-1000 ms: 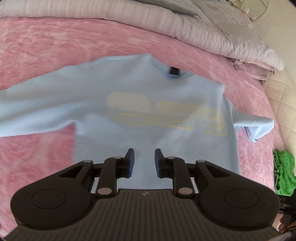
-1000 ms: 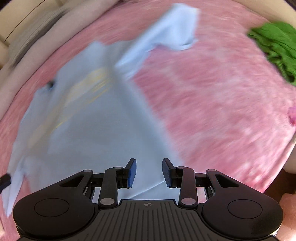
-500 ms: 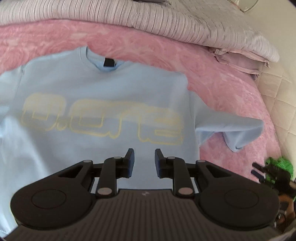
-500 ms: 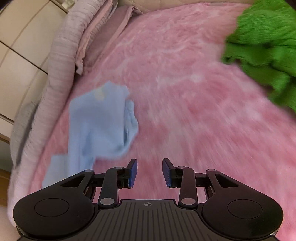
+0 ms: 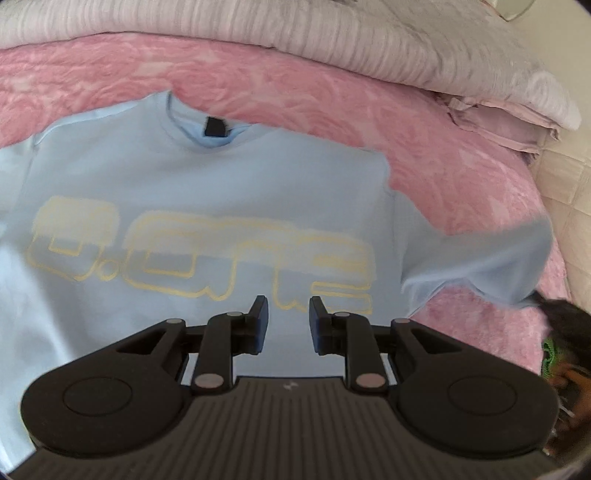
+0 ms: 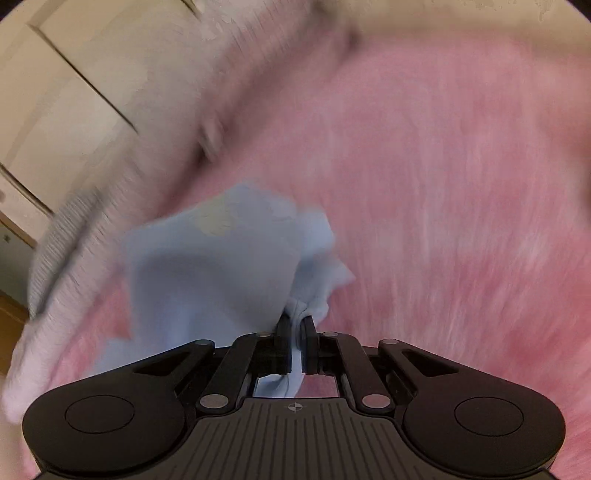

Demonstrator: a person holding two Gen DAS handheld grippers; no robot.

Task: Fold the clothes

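A light blue T-shirt (image 5: 207, 192) with pale yellow lettering lies face up on the pink bedspread (image 5: 295, 85), collar toward the pillows. My left gripper (image 5: 284, 314) hovers open over the shirt's lower chest, nothing between its fingers. The shirt's right sleeve (image 5: 491, 258) stretches out to the right, where my right gripper shows as a dark blur at its end. In the right wrist view that sleeve (image 6: 214, 266) is bunched up, and my right gripper (image 6: 295, 328) is shut on its edge. The right wrist view is motion-blurred.
Grey striped bedding (image 5: 332, 33) and a folded pale pink sheet (image 5: 491, 122) line the head of the bed. A green garment (image 5: 550, 354) peeks in at the right edge beside a hand. Cream wall panels (image 6: 55, 110) stand beyond the bed.
My right gripper moved in on the blue sleeve and closed on its edge; it was open half a second ago. The left gripper stayed open over the shirt, shifting slightly.
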